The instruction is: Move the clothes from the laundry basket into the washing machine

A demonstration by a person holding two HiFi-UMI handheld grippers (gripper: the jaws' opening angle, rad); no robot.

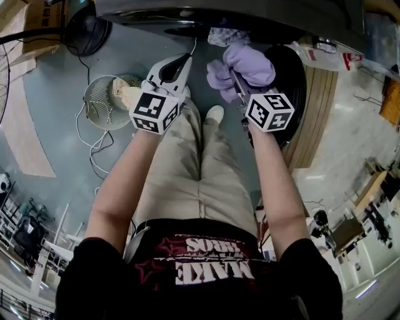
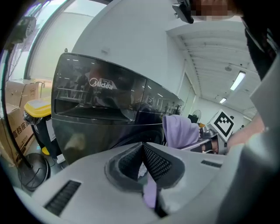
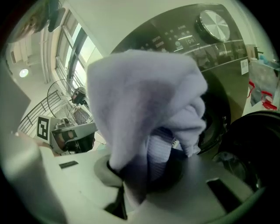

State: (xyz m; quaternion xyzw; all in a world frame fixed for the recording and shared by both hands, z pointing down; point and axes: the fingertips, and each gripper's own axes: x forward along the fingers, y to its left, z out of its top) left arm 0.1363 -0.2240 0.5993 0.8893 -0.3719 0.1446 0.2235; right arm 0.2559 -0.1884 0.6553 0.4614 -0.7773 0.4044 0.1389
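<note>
We hold 2 grippers in front of the washing machine, which runs dark across the top of the head view. The right gripper has its jaws clamped on a purple cloth. In the right gripper view the cloth bunches up over the jaws and hides most of them, with the machine's round opening just behind it. The open door stands just to the right of the cloth. The left gripper sits beside the cloth at the left, its jaws pressed together. A thin purple sliver shows low in the seam between them, and we cannot tell what it is. The laundry basket stands on the floor at the left, near the left gripper, with 1 beige item inside.
</note>
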